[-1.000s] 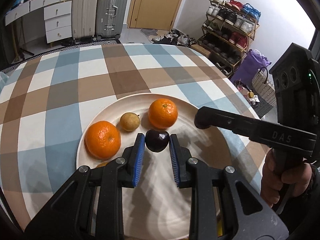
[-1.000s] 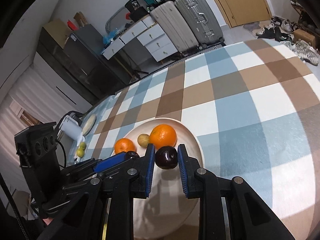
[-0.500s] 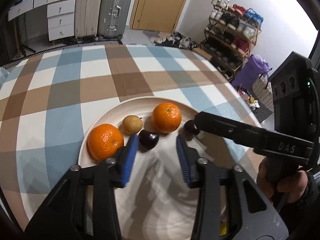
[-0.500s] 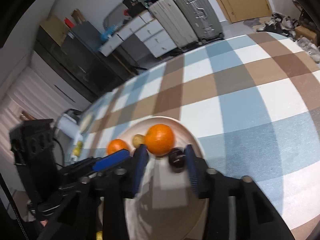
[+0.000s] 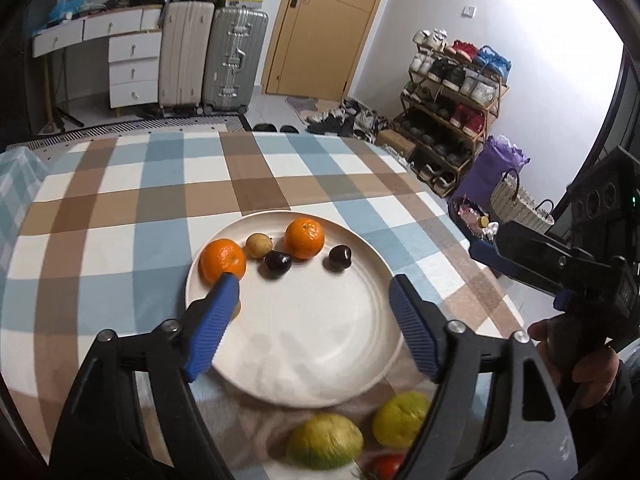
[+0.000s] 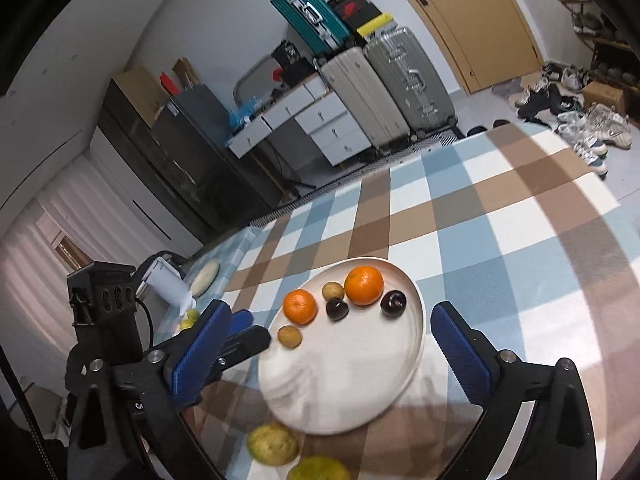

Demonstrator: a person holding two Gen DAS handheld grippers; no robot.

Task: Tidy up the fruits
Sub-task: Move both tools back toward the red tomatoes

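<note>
Six fruits lie on the white plate (image 5: 372, 364), all in its far half: two oranges, the left orange (image 5: 222, 260) and the right orange (image 5: 304, 238), with a small tan fruit (image 5: 258, 245) between them, a dark plum (image 5: 277, 262) just in front of that pair and a second dark plum (image 5: 340, 257) to the right of the right orange; the right wrist view shows another small tan fruit (image 6: 289, 336) near the plate's left rim. Off the plate, just past its near rim, sit two yellow-green fruits (image 5: 325, 440) and a red one that is partly hidden. The plate rests on the checked tabletop (image 5: 120, 216). The left gripper (image 5: 312, 292) hangs over the plate's near half, jaws spread wide and empty. The right gripper (image 6: 332, 332) hovers at the plate's right side, jaws likewise released, holding nothing
</note>
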